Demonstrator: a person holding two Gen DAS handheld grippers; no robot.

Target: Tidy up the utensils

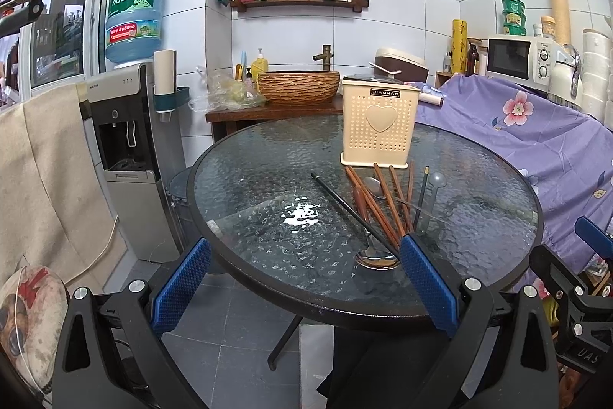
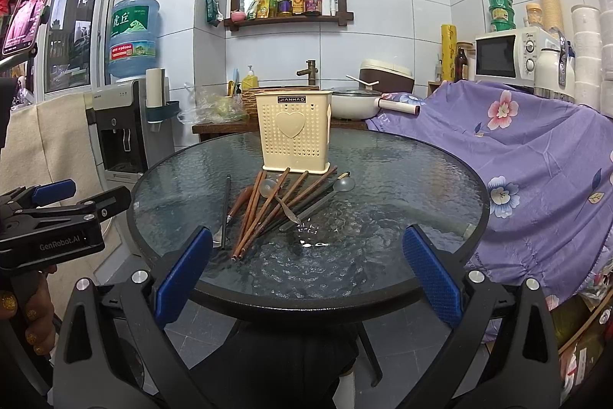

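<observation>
A cream perforated utensil holder [image 1: 377, 127] with a heart stands upright at the far side of the round glass table [image 1: 268, 202]; it also shows in the right wrist view [image 2: 294, 133]. In front of it lies a loose pile of brown wooden chopsticks [image 1: 383, 206], black chopsticks [image 1: 345, 206] and metal spoons [image 1: 377, 261]; the same pile shows in the right wrist view [image 2: 268, 206]. My left gripper [image 1: 304, 248] is open and empty at the table's near edge, its right finger beside the pile. My right gripper [image 2: 306, 236] is open and empty at the near edge, the pile just ahead on the left.
A purple flowered cloth [image 2: 536, 156] covers furniture at the right of the table. A water dispenser [image 1: 126, 148] stands at the left. A counter with a woven basin [image 1: 299, 87] and a pot [image 2: 354, 104] is behind the table. A microwave [image 2: 509, 54] sits at the back right.
</observation>
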